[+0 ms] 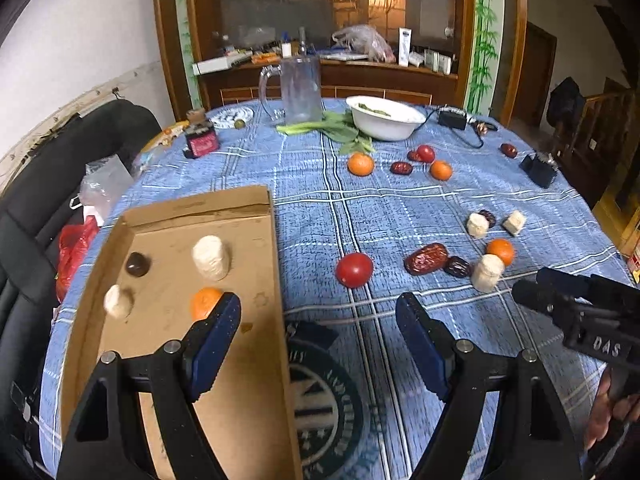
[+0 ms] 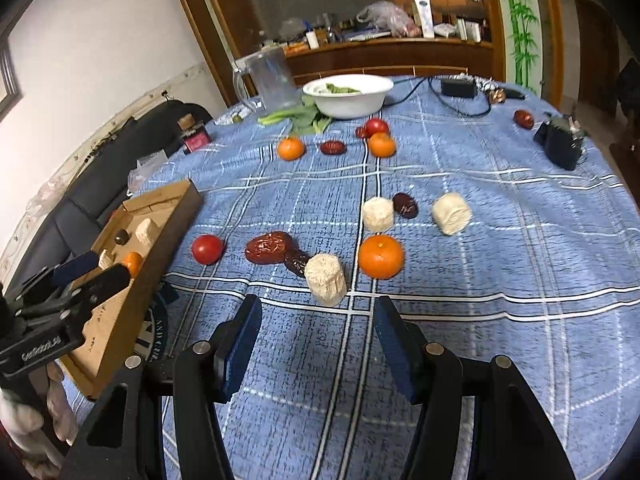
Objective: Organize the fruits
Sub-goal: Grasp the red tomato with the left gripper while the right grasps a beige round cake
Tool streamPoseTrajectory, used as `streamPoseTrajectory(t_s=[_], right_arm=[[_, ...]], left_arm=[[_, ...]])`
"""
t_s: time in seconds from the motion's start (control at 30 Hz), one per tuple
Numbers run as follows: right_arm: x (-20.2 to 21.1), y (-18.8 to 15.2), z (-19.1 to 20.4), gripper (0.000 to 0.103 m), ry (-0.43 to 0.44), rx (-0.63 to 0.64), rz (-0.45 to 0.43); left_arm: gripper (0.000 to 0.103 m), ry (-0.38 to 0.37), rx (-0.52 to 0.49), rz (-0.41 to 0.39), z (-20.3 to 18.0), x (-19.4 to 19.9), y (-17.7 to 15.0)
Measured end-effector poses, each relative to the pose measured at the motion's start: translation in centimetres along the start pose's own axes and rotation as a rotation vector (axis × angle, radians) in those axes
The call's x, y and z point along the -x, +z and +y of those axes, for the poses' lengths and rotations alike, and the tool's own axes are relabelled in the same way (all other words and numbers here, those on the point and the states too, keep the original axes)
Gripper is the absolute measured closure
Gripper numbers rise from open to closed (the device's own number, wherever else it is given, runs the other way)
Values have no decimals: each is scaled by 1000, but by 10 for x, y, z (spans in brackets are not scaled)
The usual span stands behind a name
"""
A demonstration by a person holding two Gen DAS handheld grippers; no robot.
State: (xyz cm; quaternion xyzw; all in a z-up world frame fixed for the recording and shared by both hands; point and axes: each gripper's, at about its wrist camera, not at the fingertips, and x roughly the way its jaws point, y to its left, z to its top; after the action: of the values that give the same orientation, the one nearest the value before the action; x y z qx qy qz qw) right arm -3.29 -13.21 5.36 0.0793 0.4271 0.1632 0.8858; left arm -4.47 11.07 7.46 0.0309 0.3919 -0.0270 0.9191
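Observation:
A shallow cardboard box (image 1: pixel 240 360) lies at the table's left edge. It holds an orange (image 1: pixel 204 302), two white cylinder pieces (image 1: pixel 211 258) and a dark round fruit (image 1: pixel 137 264). My left gripper (image 1: pixel 320 312) is open and empty, over the box's right rim. On the blue cloth lie a red tomato (image 2: pixel 207 249), red dates (image 2: pixel 269 247), white cylinder pieces (image 2: pixel 326 285) and oranges (image 2: pixel 380 256). My right gripper (image 2: pixel 318 316) is open and empty, just short of the nearest white piece.
At the far side stand a white bowl of greens (image 2: pixel 348 94), a clear plastic jug (image 2: pixel 268 78), leafy greens (image 2: pixel 300 116), a black adapter with cable (image 2: pixel 458 88) and a black device (image 2: pixel 560 144). A dark sofa (image 1: pixel 36 220) sits left of the table.

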Motion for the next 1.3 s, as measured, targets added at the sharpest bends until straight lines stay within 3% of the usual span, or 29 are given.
streamPoseTrajectory(t_s=[0.37,0.63,0.73,0.83,0.87,0.97,1.3], right_arm=[[-41,11,9,42,-84,72,65],[-57,16,14,49,-89,77,75],[-62,16,14,56,-83,71,86],[-63,16,15,58,-89,72,75],[-64,16,14,63,-93,72,72],[-63,16,10,73,-101,63,61],[-52,15,6,73,-47,16,35]], left_arm=[[41,-24,-40,127,-9,-60,23],[41,-10,-83,219,-19,-91,33],[49,-17,-104,253,-24,-99,33],[65,-37,-127,291,-29,-106,30],[74,-46,-130,290,-30,-106,30],[75,-35,-144,277,-35,-104,28],[75,-81,-69,189,-19,-71,30]])
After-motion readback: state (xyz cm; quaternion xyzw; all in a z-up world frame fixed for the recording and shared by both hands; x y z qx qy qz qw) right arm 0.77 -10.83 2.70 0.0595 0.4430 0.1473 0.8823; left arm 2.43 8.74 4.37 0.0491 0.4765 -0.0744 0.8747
